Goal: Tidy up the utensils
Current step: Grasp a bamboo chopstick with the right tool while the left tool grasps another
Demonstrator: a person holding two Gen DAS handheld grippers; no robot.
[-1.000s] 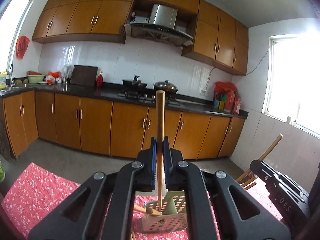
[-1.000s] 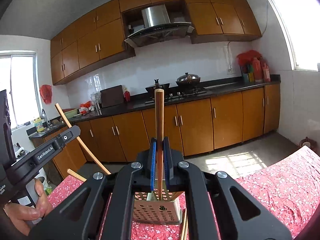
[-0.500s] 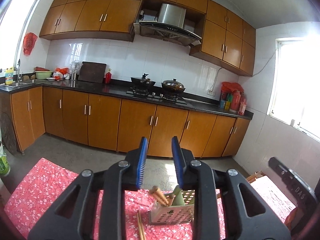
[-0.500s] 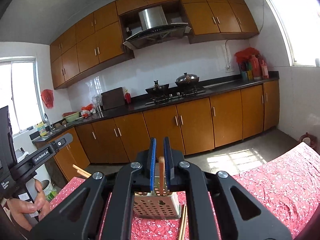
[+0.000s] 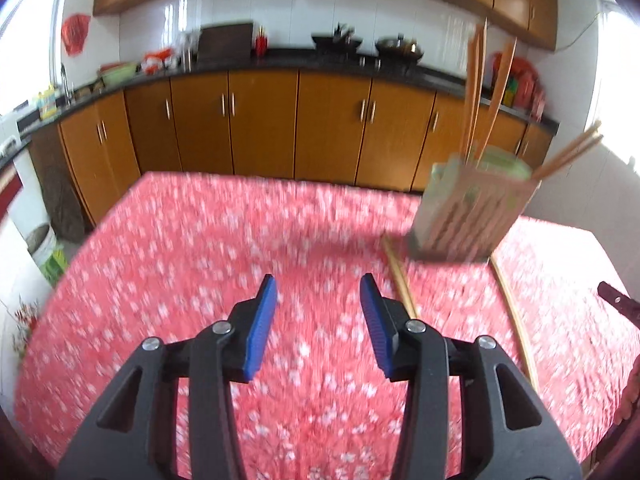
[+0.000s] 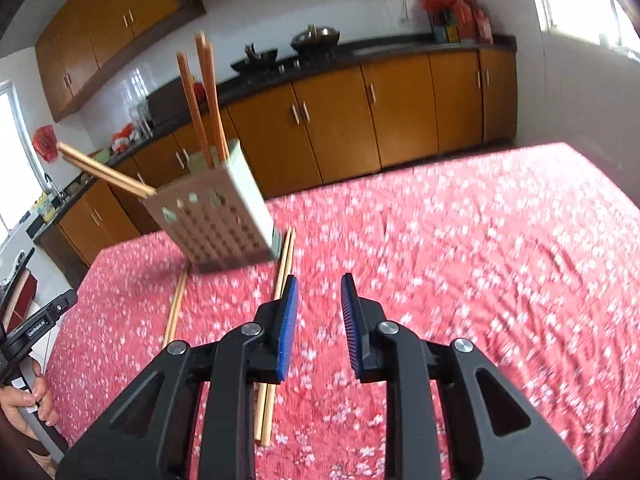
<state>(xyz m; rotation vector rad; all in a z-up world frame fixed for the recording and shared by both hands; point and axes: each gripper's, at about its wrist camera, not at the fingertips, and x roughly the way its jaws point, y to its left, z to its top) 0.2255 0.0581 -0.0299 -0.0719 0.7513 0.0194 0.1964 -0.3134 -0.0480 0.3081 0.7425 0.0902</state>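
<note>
Kitchen backdrop: orange cabinets (image 5: pixel 264 124), dark counter (image 6: pixel 360 52), white tiles. Red floral tablecloth (image 5: pixel 200 280) over the table, blurred in both views. Perforated utensil holder (image 6: pixel 216 228) upright near the table's far edge, chopsticks (image 6: pixel 204 92) sticking out of its top, some leaning sideways. Loose chopsticks (image 6: pixel 276 308) flat on the cloth just beside the holder's base, another pair (image 6: pixel 176 304) further left. Left gripper (image 5: pixel 318 312) with jaws apart, just opening, nothing between. Right gripper (image 6: pixel 316 312) likewise parted, just opening, empty, loose chopsticks beneath its left finger.
</note>
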